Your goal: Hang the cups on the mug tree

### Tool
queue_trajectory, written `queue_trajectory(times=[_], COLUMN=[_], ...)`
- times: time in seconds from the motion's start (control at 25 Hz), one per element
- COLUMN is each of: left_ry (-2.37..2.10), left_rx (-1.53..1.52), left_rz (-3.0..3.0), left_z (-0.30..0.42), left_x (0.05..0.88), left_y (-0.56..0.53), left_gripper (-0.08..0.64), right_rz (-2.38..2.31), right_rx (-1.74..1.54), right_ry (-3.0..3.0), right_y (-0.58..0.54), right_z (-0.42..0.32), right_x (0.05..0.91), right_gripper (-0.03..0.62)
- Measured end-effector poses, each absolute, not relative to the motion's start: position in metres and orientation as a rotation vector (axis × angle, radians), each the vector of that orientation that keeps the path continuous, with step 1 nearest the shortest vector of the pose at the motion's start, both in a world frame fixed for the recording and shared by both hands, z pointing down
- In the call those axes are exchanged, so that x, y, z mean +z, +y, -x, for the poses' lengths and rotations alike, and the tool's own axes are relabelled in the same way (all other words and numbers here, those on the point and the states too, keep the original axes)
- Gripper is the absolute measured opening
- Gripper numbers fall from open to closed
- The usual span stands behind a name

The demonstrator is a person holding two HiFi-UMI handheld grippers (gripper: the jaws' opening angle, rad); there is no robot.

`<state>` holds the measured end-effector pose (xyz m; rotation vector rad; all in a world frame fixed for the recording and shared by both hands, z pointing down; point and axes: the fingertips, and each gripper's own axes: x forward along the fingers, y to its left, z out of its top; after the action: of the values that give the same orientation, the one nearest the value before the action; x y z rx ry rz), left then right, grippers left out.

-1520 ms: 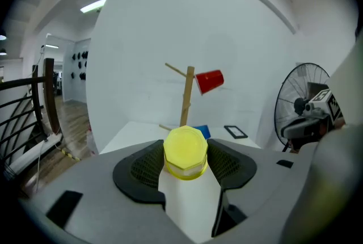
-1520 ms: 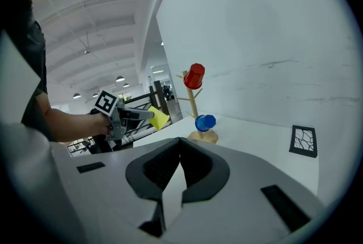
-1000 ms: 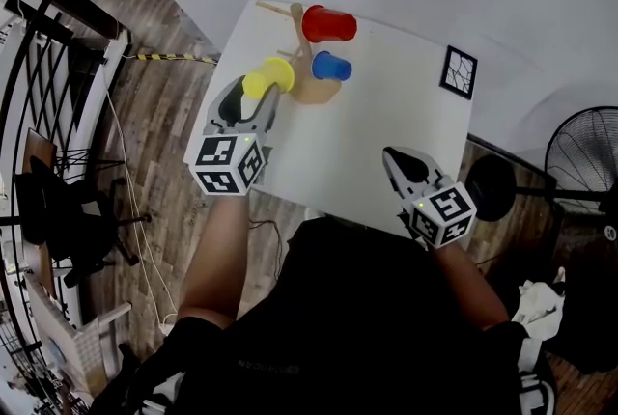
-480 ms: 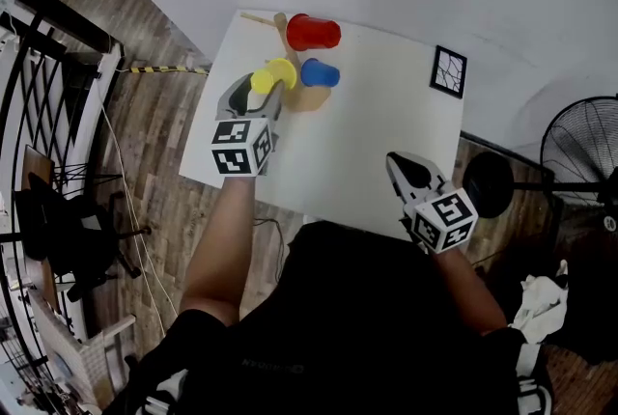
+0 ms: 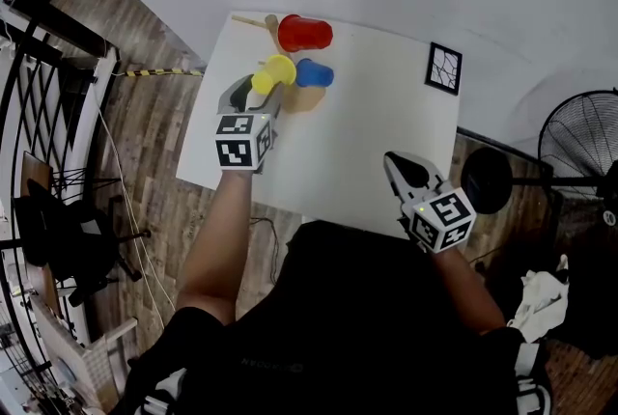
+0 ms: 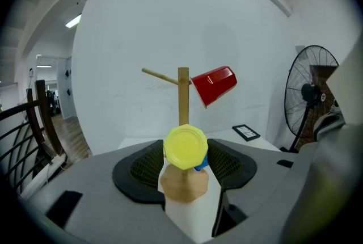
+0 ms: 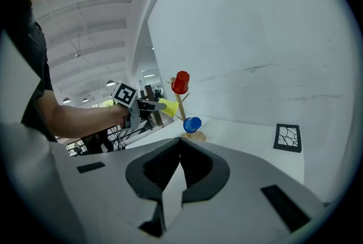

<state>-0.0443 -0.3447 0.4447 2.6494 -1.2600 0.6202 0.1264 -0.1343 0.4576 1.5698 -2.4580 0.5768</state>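
The last cup comes in to the tree

The round yellow plastic cup has moved closer and now sits just left of the wooden mug tree, at the far left of the white table. It looks almost hung. The left gripper pinches it. The red cup and blue cup already hang. The right gripper waits near, pressed together and empty.

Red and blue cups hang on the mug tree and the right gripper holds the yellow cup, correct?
No: the left gripper holds the yellow cup, as the left gripper view shows. The right gripper is shut, empty. The red cup and blue cup do hang on the mug tree.
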Motion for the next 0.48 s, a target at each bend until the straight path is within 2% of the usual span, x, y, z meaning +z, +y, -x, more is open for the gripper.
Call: queue_trajectory(times=[0.48], left_ry=[-1.212], left_rx=[0.696], left_rz=[-2.628], left_z=[0.048], left_x=[0.459], left_y=[-0.335], left_gripper=[0.256], right_rz=[-1.539], right_rx=[0.576], right_ry=[-2.478], right_y=[-0.133], right_z=[-0.119], right_x=[0.458], right_gripper=[0.008])
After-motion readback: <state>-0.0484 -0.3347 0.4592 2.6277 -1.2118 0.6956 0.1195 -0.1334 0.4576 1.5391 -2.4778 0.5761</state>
